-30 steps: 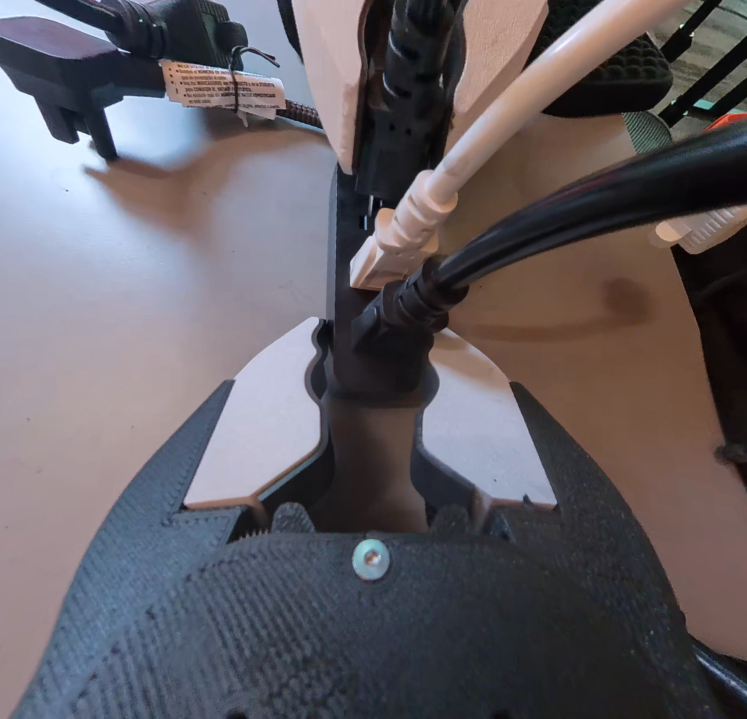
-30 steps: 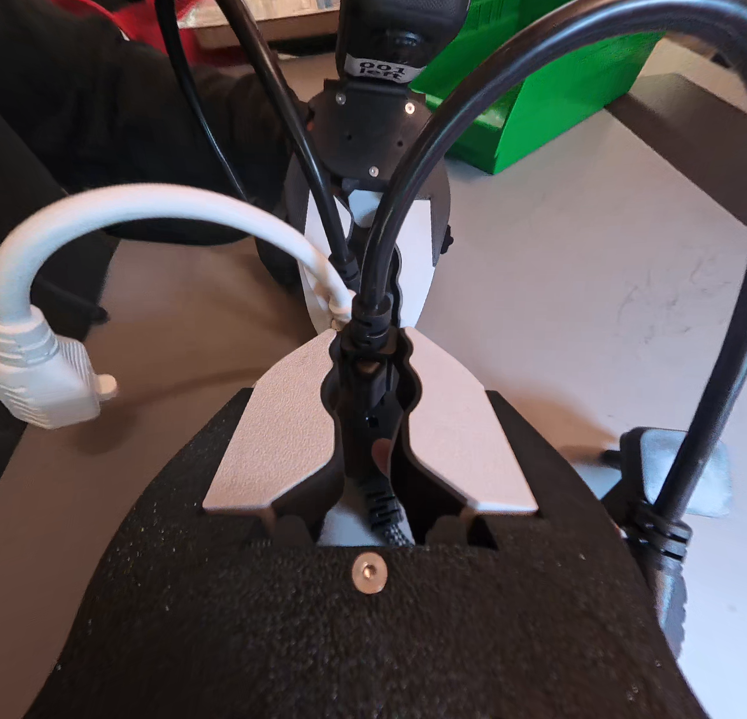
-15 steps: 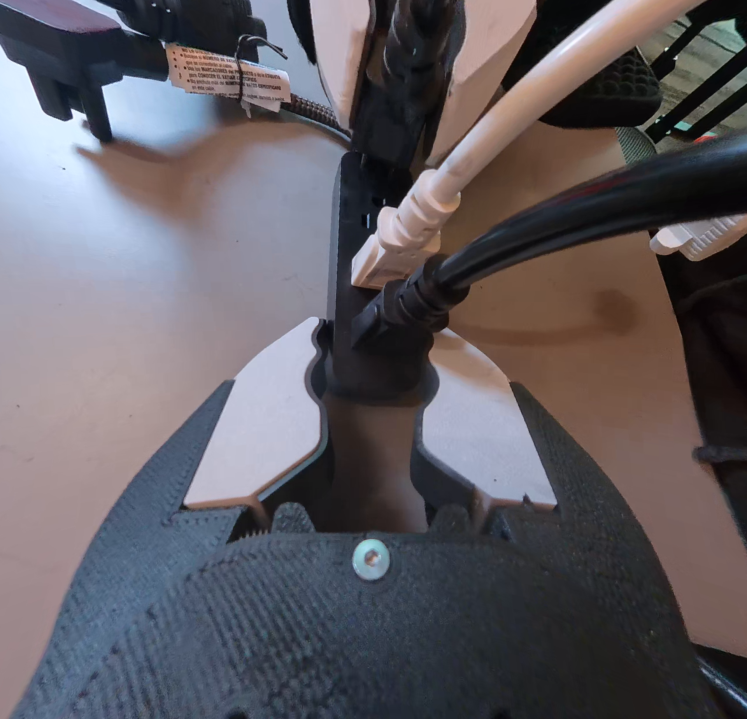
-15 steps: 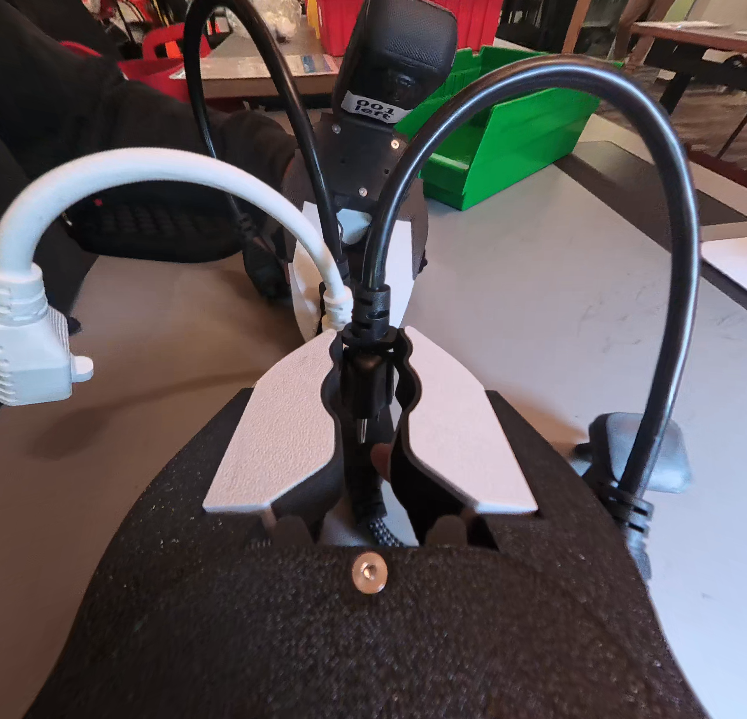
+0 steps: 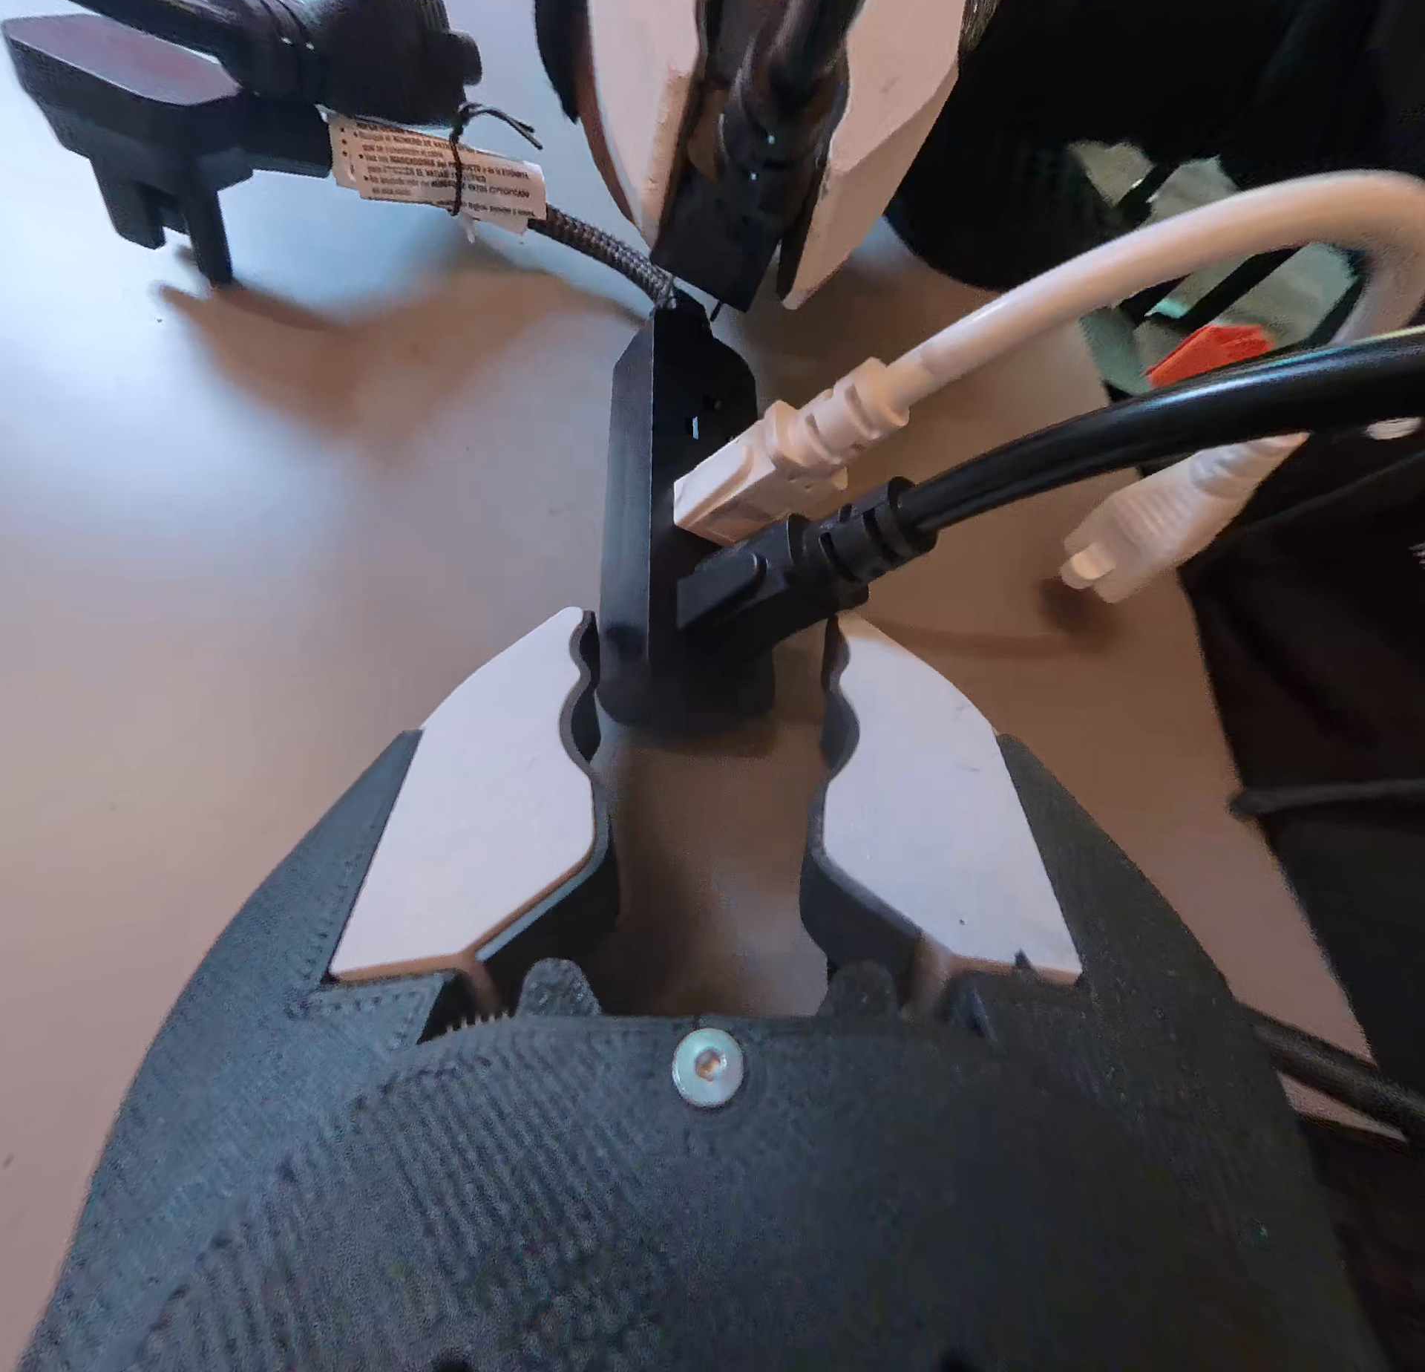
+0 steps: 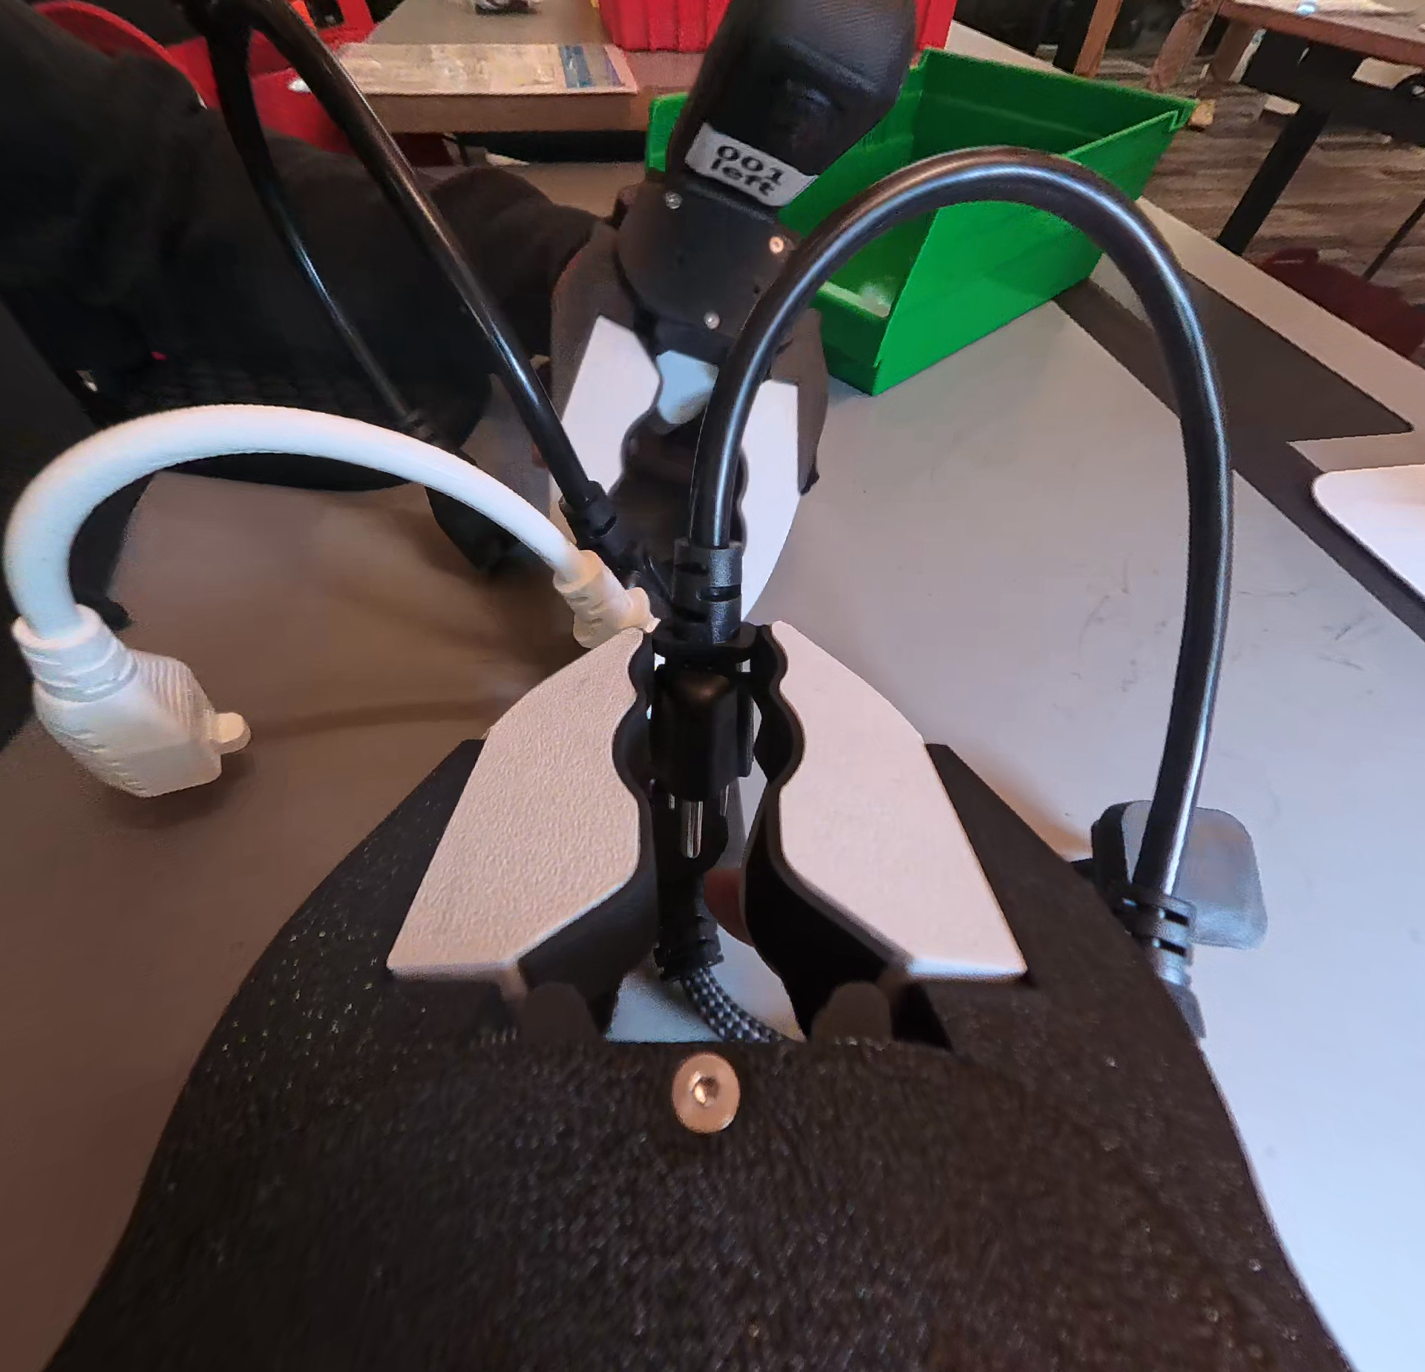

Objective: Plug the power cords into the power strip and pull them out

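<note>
A black power strip (image 5: 628, 486) lies on the brown table, seen end-on in the left wrist view. My left gripper (image 5: 702, 641) is shut on its near end. A white plug (image 5: 759, 486) and a black plug (image 5: 740, 583) sit in its sockets. My right gripper (image 5: 725, 270) hangs over the strip's far end, shut on a third black plug (image 6: 698, 718). That plug is lifted clear of the strip and its metal prongs (image 6: 694, 826) are bare. Its black cord (image 6: 1079, 270) arches right to a connector (image 6: 1180, 895) on the table.
The strip's own flat black plug (image 5: 116, 108) with a white tag (image 5: 439, 178) lies at the far left. The white cord's loose connector (image 6: 131, 718) hangs at the left. A green bin (image 6: 987, 255) stands behind. A person's dark clothing (image 6: 116, 255) fills the left. The gap from one gripper's tips to the other's is roughly 8 centimeters.
My right gripper has pulled the third black plug up and out of the strip's far socket; its prongs now show. My left gripper has kept its hold on the strip.
</note>
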A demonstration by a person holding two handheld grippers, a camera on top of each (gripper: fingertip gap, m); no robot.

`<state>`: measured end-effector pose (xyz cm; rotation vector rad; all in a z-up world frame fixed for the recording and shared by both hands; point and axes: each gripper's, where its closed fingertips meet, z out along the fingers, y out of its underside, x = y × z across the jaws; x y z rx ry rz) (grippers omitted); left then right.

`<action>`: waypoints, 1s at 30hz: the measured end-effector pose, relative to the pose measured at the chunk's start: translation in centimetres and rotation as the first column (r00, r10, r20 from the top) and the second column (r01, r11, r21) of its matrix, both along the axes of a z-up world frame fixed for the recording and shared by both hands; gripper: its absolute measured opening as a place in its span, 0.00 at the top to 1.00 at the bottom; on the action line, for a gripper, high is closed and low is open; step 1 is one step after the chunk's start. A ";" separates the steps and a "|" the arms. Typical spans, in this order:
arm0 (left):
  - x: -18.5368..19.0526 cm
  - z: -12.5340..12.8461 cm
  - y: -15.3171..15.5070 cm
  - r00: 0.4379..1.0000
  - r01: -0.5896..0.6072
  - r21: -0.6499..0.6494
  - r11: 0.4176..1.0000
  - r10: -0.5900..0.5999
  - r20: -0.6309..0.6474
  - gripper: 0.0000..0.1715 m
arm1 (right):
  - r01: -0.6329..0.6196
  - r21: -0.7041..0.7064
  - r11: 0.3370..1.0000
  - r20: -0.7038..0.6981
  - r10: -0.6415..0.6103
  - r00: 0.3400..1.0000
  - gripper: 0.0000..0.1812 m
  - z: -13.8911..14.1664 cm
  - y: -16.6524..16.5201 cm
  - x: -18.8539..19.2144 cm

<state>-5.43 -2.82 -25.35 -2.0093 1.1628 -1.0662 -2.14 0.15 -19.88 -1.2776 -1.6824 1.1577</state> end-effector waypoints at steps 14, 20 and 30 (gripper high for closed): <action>4.9 13.6 2.6 0.960 -0.079 0.277 0.957 -0.002 0.281 0.84 | 0.041 0.132 0.990 -0.071 -0.032 0.997 0.86 2.6 -0.7 0.7; 7.7 13.0 2.9 0.993 -0.054 0.327 0.943 0.017 0.114 0.93 | 0.118 0.238 0.964 0.088 -0.142 0.986 0.85 1.1 0.3 1.9; 9.5 11.7 4.1 0.968 0.016 0.418 0.908 0.091 -0.234 0.95 | 0.106 0.364 0.925 0.309 -0.228 0.923 0.67 1.6 1.0 2.8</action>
